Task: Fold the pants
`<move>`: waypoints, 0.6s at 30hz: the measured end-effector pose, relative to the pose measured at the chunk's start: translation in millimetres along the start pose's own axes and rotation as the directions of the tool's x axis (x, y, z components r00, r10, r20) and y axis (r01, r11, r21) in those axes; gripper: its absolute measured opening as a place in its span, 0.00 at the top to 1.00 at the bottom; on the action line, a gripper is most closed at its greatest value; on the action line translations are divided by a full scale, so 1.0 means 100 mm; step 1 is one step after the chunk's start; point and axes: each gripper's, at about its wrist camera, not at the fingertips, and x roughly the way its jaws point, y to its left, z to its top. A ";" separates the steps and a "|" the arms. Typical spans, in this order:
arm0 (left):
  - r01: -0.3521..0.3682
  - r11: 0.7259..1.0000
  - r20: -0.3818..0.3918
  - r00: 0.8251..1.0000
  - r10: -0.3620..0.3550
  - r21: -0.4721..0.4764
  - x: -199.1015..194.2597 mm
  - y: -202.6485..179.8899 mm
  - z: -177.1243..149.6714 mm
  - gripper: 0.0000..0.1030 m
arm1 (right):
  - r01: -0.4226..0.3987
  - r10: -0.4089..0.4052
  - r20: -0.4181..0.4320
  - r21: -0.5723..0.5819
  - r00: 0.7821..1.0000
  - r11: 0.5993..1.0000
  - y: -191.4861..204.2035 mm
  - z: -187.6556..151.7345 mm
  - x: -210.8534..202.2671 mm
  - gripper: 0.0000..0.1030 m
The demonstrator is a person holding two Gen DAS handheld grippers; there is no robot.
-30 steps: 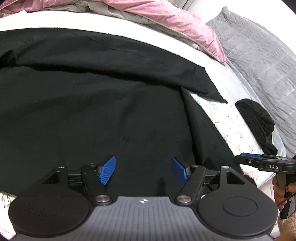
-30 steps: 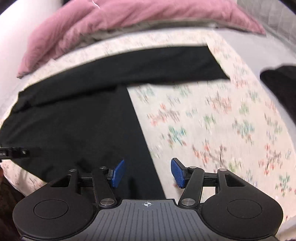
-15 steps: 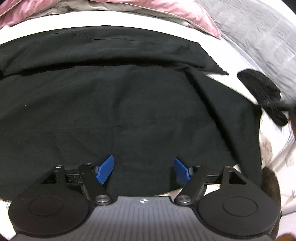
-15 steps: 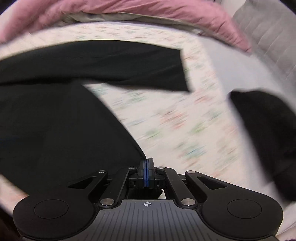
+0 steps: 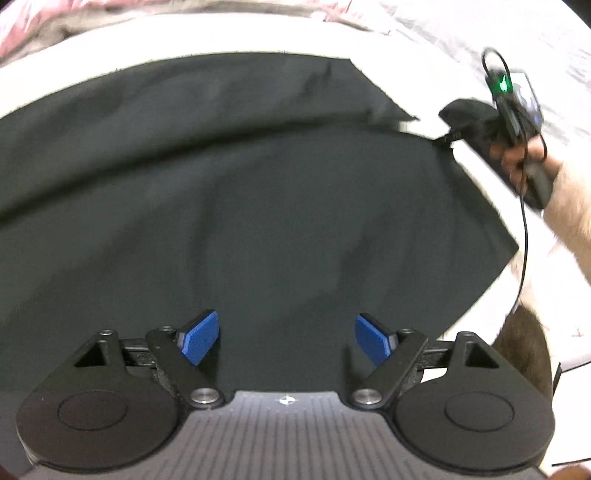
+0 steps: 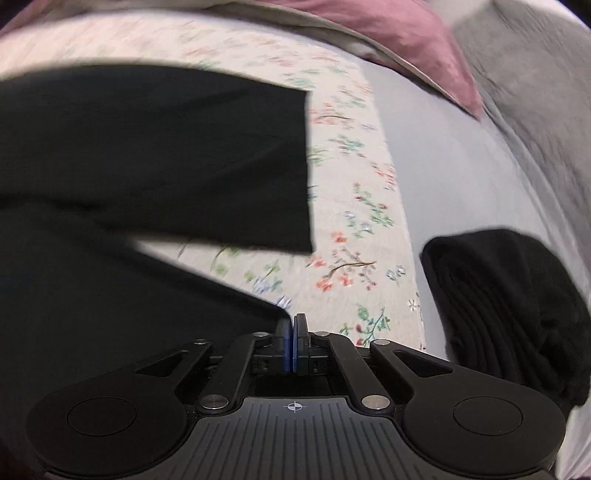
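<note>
Black pants (image 5: 258, 203) lie spread on the bed and fill most of the left wrist view. My left gripper (image 5: 288, 339) hovers over their near edge; its jaws are opening, and the blue pads grip nothing. In the right wrist view the far leg (image 6: 184, 147) lies flat, while the near leg (image 6: 110, 314) ends in a corner right at my right gripper (image 6: 294, 332). That gripper is shut on this corner. From the left wrist view the right gripper (image 5: 452, 137) shows at the upper right in a person's hand (image 5: 524, 155), pulling the leg's corner taut.
A floral sheet (image 6: 351, 221) covers the bed. A folded dark garment (image 6: 509, 302) lies to the right on a pale grey cover. A pink duvet (image 6: 388, 33) and a grey quilt (image 6: 535, 92) are bunched along the far side.
My right gripper has shut on the near leg's corner and swung right with it, stretching that leg out. My left gripper's jaws have widened, and it has shifted over the pants.
</note>
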 end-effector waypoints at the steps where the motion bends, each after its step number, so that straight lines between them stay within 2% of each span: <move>1: -0.008 1.000 0.021 1.000 0.007 0.017 -0.01 0.02 0.12 0.09 | -0.017 0.017 0.007 0.054 1.000 0.998 -0.08 0.03 0.00 0.89; 4: -0.049 0.996 0.090 0.995 0.042 0.075 0.05 0.11 0.57 0.09 | -0.040 0.027 0.056 0.228 0.998 0.973 -0.36 0.08 -0.04 0.80; 5: -0.063 0.994 0.118 0.992 0.051 0.095 0.10 0.15 0.75 0.09 | -0.075 0.052 0.087 0.282 0.995 0.956 -0.44 0.08 -0.06 0.78; 7: -0.086 0.989 0.154 0.986 0.067 0.121 0.24 0.23 1.09 0.09 | -0.180 0.136 0.141 0.379 0.981 0.908 -0.60 0.08 -0.06 0.66; 9: -0.096 0.988 0.175 0.982 0.073 0.124 0.44 0.34 1.47 0.09 | -0.274 0.210 0.187 0.448 0.960 0.851 -0.71 0.06 0.00 0.61; 11: -0.104 0.985 0.182 0.980 0.079 0.135 0.67 0.41 1.81 0.09 | -0.319 0.241 0.218 0.483 0.946 0.816 -0.74 0.06 0.07 0.61; 15: -0.177 0.969 0.225 0.965 0.135 0.175 1.12 0.47 2.46 0.10 | -0.311 0.244 0.198 0.497 0.949 0.810 -0.66 0.05 0.24 0.61; 18: -0.141 0.972 0.202 0.974 0.102 0.188 1.44 0.41 2.85 0.10 | -0.317 0.232 0.228 0.483 0.946 0.817 -0.60 0.02 0.33 0.61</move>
